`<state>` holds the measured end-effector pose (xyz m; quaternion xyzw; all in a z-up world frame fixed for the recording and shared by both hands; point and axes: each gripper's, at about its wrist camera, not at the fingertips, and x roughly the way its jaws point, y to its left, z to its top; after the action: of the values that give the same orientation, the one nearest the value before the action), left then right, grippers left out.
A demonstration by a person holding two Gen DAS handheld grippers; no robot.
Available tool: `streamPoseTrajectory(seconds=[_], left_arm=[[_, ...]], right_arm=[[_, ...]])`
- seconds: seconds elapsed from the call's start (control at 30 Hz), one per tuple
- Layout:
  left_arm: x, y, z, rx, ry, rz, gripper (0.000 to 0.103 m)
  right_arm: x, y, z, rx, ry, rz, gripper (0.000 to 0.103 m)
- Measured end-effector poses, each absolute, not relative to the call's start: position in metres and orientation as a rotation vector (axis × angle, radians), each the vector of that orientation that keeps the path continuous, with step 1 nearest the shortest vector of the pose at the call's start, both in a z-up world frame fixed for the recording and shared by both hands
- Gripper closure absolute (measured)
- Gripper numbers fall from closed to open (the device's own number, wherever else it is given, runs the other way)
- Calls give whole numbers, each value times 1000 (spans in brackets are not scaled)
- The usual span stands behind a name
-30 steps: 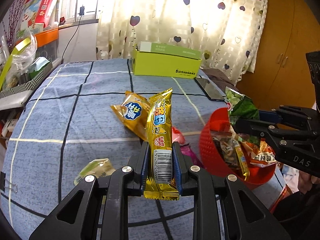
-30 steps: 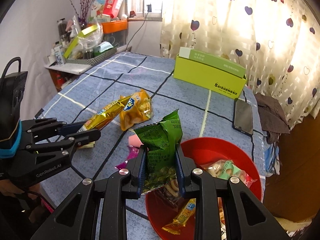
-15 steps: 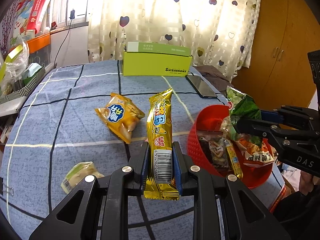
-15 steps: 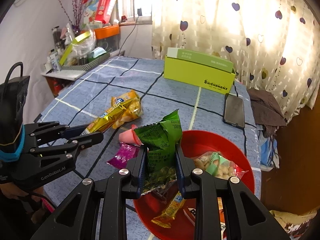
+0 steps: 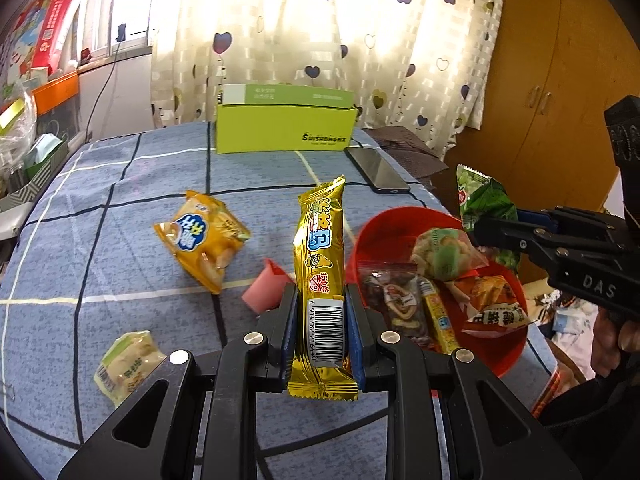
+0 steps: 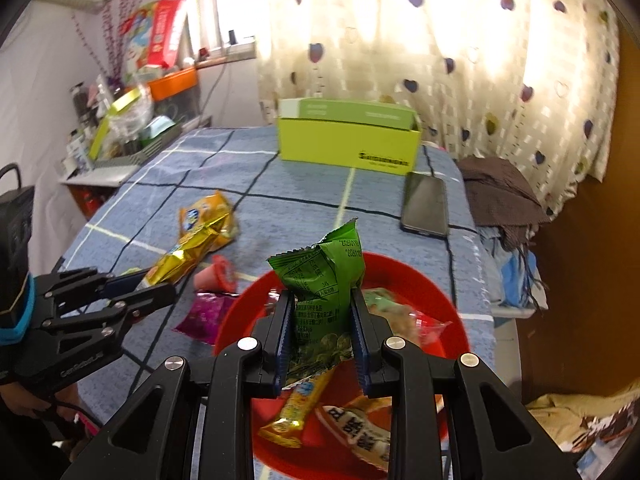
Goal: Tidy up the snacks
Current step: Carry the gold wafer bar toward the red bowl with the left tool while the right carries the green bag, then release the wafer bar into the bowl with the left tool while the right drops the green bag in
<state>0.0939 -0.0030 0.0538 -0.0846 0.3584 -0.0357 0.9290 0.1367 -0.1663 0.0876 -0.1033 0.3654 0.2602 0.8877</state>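
Note:
My left gripper [image 5: 321,300] is shut on a long gold snack bar [image 5: 322,256] and holds it above the blue checked table, just left of the red bowl [image 5: 384,220]. My right gripper [image 6: 320,312] is shut on a green snack bag [image 6: 324,284] and holds it over the red bowl [image 6: 440,296], which holds several snack packs. The right gripper also shows in the left wrist view [image 5: 486,228], with the green bag [image 5: 484,200]. The left gripper shows in the right wrist view [image 6: 148,286].
On the table lie an orange snack bag [image 5: 202,236], a pink packet [image 5: 266,290], a pale green packet [image 5: 126,362] and a purple packet [image 6: 206,316]. A lime-green box [image 5: 286,128] and a phone [image 5: 376,170] are at the far side.
Both grippers have moved toward the bowl with their snacks. The right gripper with the green bag is now further over the bowl. The gold bar is closer to the bowl's left rim.

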Motion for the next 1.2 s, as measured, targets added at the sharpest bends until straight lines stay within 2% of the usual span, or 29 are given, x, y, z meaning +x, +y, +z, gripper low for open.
streamPoseTrajectory(seconds=[0.63, 1.2], left_arm=[[99, -30, 54, -159, 738, -153, 80], [119, -75, 33, -180, 818, -283, 80]], right_arm=[[162, -217, 86, -98, 779, 389, 79], [162, -208, 82, -120, 792, 418, 79]])
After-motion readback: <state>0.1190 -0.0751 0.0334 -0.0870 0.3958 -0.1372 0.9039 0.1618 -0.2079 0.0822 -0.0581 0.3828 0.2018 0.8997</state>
